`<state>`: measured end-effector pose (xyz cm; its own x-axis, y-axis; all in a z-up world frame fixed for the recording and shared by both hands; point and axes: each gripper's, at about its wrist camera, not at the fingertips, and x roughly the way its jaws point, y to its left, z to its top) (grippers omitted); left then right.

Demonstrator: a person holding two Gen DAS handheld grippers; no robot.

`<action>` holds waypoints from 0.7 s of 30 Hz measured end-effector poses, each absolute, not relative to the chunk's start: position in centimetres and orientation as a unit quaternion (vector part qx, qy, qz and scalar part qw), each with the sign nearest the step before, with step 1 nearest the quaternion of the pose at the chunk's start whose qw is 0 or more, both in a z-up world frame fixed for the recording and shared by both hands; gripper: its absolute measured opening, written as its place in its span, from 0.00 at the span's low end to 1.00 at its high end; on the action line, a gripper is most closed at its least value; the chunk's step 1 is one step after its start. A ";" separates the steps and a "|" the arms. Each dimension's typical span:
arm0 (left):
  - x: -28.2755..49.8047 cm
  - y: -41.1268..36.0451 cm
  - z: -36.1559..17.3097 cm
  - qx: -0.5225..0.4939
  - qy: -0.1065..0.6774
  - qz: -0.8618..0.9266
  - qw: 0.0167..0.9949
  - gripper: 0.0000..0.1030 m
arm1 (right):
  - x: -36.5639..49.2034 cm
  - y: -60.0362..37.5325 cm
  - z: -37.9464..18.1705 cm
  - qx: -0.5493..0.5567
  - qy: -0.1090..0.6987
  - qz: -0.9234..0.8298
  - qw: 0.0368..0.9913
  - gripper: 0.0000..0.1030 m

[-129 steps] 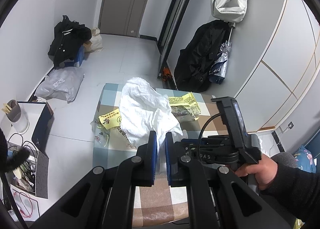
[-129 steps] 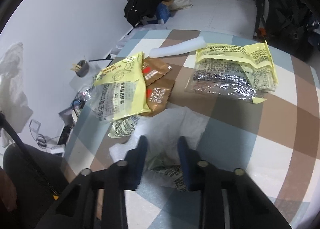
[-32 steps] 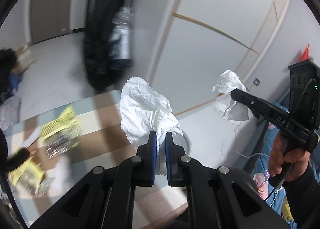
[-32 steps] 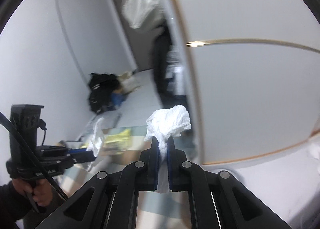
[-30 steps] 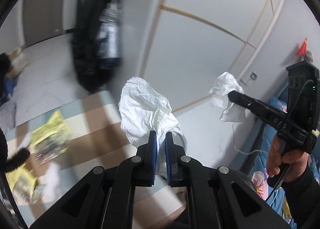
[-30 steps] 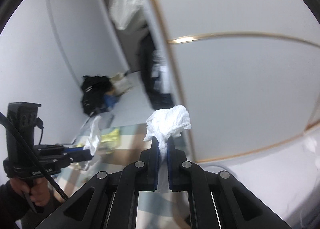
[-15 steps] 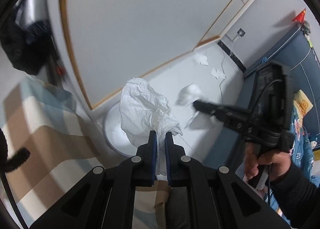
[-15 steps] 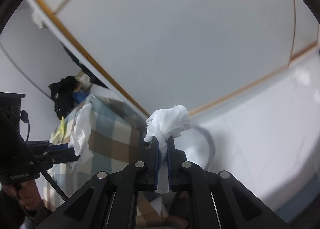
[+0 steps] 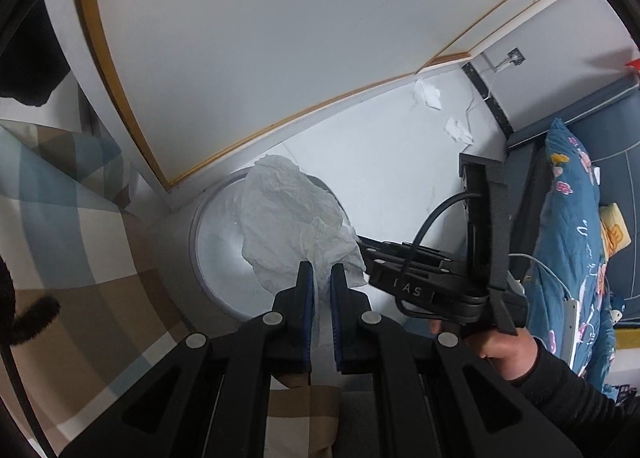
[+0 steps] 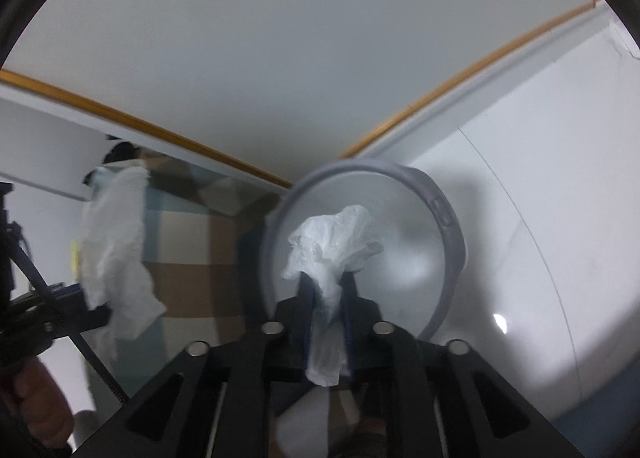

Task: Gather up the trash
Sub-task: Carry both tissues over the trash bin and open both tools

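My left gripper is shut on a large crumpled white tissue, held above the open round grey trash bin on the floor. My right gripper is shut on a smaller crumpled white tissue, held right over the same bin. In the left wrist view the right gripper reaches in from the right, its tips hidden behind my tissue. In the right wrist view the left gripper's tissue hangs at the left, blurred.
The checked tablecloth's edge lies left of the bin. A white cabinet with a wood-coloured trim stands behind it. Two scraps of white paper lie on the floor farther off. A blue flowered bed cover is at the right.
Both grippers have swung away from the table and down toward the bin, each still holding its tissue. The right gripper now sits directly over the bin opening.
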<state>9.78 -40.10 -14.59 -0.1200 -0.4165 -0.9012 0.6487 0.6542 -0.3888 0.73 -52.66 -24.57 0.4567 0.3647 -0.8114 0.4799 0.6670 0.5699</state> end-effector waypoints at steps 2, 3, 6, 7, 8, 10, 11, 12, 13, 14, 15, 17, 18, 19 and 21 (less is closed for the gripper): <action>10.2 -40.6 -14.9 0.092 0.635 -0.402 0.654 0.04 | 0.6 -52.9 -25.5 0.408 0.526 -0.045 0.745 0.35; 10.2 -40.7 -15.1 0.094 0.637 -0.400 0.653 0.04 | 0.6 -53.1 -25.7 0.409 0.526 -0.046 0.744 0.36; 10.8 -41.0 -15.7 0.098 0.643 -0.392 0.651 0.04 | 0.4 -53.5 -26.3 0.414 0.524 -0.054 0.742 0.46; 10.9 -41.1 -16.0 0.098 0.645 -0.390 0.650 0.04 | 0.3 -53.7 -26.5 0.417 0.522 -0.056 0.742 0.48; 11.0 -41.2 -16.1 0.099 0.646 -0.388 0.650 0.04 | 0.2 -53.7 -26.6 0.420 0.521 -0.056 0.741 0.49; 11.2 -41.4 -16.5 0.098 0.649 -0.387 0.648 0.04 | 0.0 -53.8 -26.6 0.421 0.520 -0.058 0.741 0.51; 11.2 -41.5 -16.6 0.098 0.651 -0.387 0.645 0.04 | -0.2 -53.8 -26.3 0.420 0.519 -0.060 0.742 0.51; 11.1 -41.6 -16.8 0.099 0.654 -0.389 0.641 0.04 | -0.3 -53.8 -26.2 0.418 0.517 -0.061 0.744 0.51; 11.2 -41.8 -16.9 0.099 0.656 -0.389 0.639 0.04 | -0.4 -53.9 -26.0 0.417 0.515 -0.064 0.746 0.51; 11.3 -41.8 -17.1 0.100 0.657 -0.389 0.638 0.04 | -0.7 -54.0 -25.7 0.417 0.513 -0.067 0.748 0.52; 11.2 -41.9 -17.2 0.100 0.659 -0.388 0.636 0.04 | -1.1 -54.1 -25.5 0.418 0.509 -0.069 0.749 0.52; 11.3 -42.1 -17.6 0.100 0.664 -0.386 0.632 0.05 | -1.9 -54.3 -25.1 0.422 0.504 -0.077 0.750 0.53; 11.3 -42.2 -17.7 0.100 0.666 -0.385 0.631 0.05 | -2.1 -54.4 -25.0 0.424 0.502 -0.080 0.750 0.53; 11.3 -42.3 -17.8 0.099 0.669 -0.385 0.628 0.05 | -2.4 -54.5 -24.9 0.426 0.499 -0.083 0.750 0.54; 11.3 -42.6 -18.3 0.098 0.678 -0.383 0.619 0.06 | -3.2 -54.8 -24.4 0.432 0.493 -0.092 0.750 0.57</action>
